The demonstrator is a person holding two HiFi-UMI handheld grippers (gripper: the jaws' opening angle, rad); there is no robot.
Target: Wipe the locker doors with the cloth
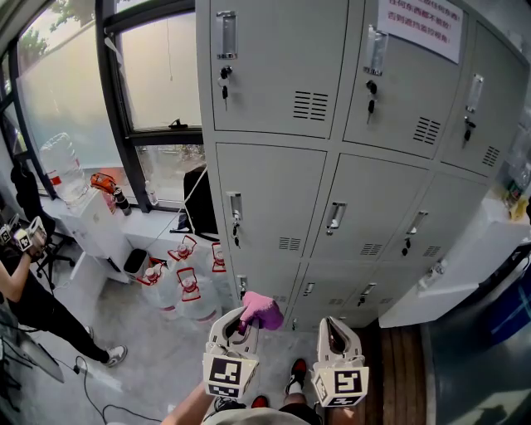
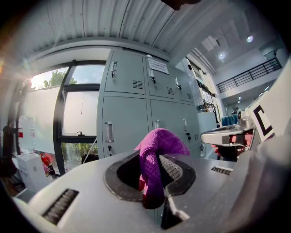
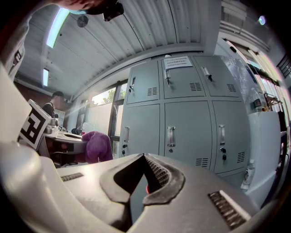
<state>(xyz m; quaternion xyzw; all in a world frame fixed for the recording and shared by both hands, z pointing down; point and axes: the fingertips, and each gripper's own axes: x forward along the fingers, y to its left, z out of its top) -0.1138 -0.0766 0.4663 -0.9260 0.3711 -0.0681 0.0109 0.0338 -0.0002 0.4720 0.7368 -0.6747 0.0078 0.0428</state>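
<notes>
At the bottom centre of the head view, the left gripper (image 1: 246, 322) has its jaws clamped on the purple cloth (image 1: 262, 310). The cloth bunches up above the jaw tips and a tail of it hangs down between them. Just to its right, the right gripper (image 1: 333, 326) points the same way, jaws pressed together with nothing held. The two grippers sit side by side and do not touch. Below them, the person's red-and-black shoes (image 1: 297, 373) stand on the grey floor (image 1: 141, 365).

Past the tips, bare floor runs ahead to the foot of the lockers. To the lower left, a cluster of water bottles (image 1: 184, 290) crowds the lockers' left edge. To the lower right, a white counter (image 1: 465, 270) juts out in front of the bottom doors.

The grey locker doors (image 1: 270, 216) fill the centre and upper right in rows, each with a handle and vent slots. The cloth is short of them, touching no door. A paper notice (image 1: 419, 21) is stuck on a top door. A dark-framed window (image 1: 158, 79) borders the lockers in the upper left, and another person (image 1: 25, 286) stands at the far left edge.
</notes>
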